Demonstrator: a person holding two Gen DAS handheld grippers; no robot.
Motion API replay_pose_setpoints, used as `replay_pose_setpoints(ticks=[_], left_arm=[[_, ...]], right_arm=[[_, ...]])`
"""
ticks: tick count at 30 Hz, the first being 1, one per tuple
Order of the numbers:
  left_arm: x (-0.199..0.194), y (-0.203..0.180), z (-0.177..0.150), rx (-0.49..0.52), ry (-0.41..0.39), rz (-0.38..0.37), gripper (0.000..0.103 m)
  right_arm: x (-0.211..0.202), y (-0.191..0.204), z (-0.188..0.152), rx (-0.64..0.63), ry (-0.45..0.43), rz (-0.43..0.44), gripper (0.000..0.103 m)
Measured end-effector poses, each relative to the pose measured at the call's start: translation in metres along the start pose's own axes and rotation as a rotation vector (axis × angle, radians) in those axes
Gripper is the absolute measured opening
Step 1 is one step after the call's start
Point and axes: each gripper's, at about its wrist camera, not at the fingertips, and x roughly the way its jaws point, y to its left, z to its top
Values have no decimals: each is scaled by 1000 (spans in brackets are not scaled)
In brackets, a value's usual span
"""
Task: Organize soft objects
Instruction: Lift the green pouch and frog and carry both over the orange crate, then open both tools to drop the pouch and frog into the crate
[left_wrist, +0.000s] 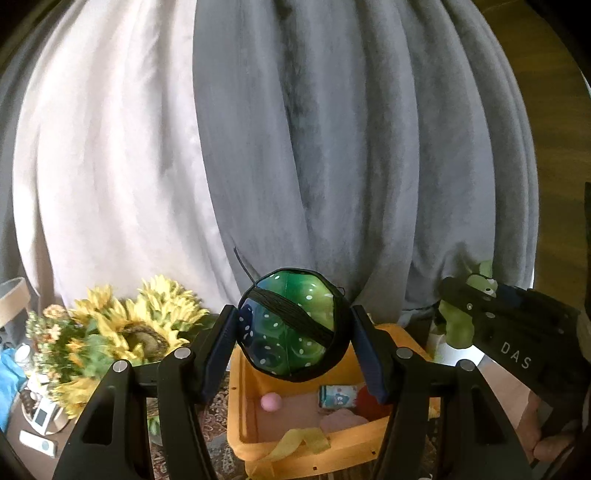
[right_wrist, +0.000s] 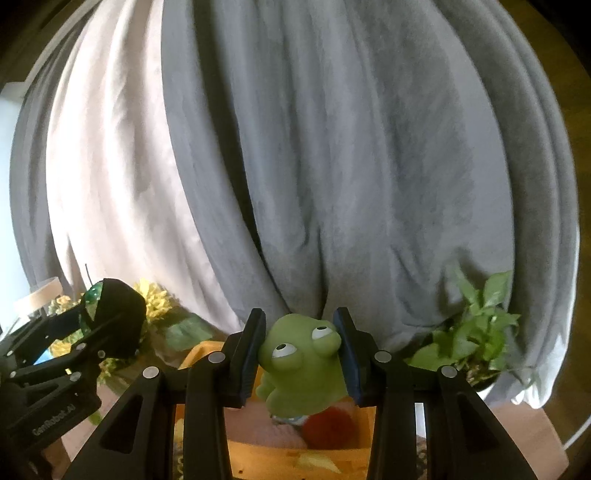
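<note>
The left tongs (left_wrist: 294, 338) pinch a green ball (left_wrist: 291, 325) between their two pads. The ball has white dots, dark blue patches and a black band (left_wrist: 295, 314) wrapped across it. It hangs in the air above the far edge of an orange bin (left_wrist: 240, 406).

The right tongs (right_wrist: 300, 360) pinch a green frog toy (right_wrist: 301, 365) by the sides of its head. Its big white eyes look up. The frog also hangs in the air over the bin (right_wrist: 266, 456). From the left camera, the right tongs (left_wrist: 458, 314) show at the right side, and the frog (left_wrist: 458, 325) peeks out past them. A bit of the person's hand (left_wrist: 546, 435) is under those tongs. From the right camera, the left tongs (right_wrist: 110, 325) and the ball (right_wrist: 92, 299) show at the left side.

Inside the bin lie a small pink ball (left_wrist: 270, 401), a little roll with a blue face (left_wrist: 338, 395), a red fuzzy ball (right_wrist: 328, 426) and something soft and pink (left_wrist: 341, 421). A yellow ribbon (left_wrist: 306, 439) hangs over the bin's near edge.

The bin sits on a patterned rug (left_wrist: 210, 413). Left of the bin are sunflowers (left_wrist: 140, 325). Right of it is a leafy green plant (right_wrist: 476, 332). Behind everything hang a gray curtain (left_wrist: 369, 147) and a white curtain (left_wrist: 110, 166).
</note>
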Motion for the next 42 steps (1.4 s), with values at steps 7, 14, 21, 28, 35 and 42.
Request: replay_pose_setpoints(ticks=[7, 14, 21, 28, 35, 42], left_arm=[[43, 4, -9, -7, 83, -4, 60], [78, 6, -24, 10, 165, -13, 60], [108, 4, -42, 35, 264, -32, 60], [132, 4, -60, 49, 346, -49, 61], [145, 6, -69, 39, 403, -67, 63], [136, 4, -63, 55, 363, -48, 67]], right_arm=[[43, -5, -8, 8, 75, 12, 39], [82, -13, -21, 38, 191, 36, 39], [112, -20, -40, 46, 311, 45, 39], [135, -22, -55, 22, 386, 26, 39], [143, -23, -59, 26, 424, 20, 45], [133, -22, -52, 17, 398, 1, 52]])
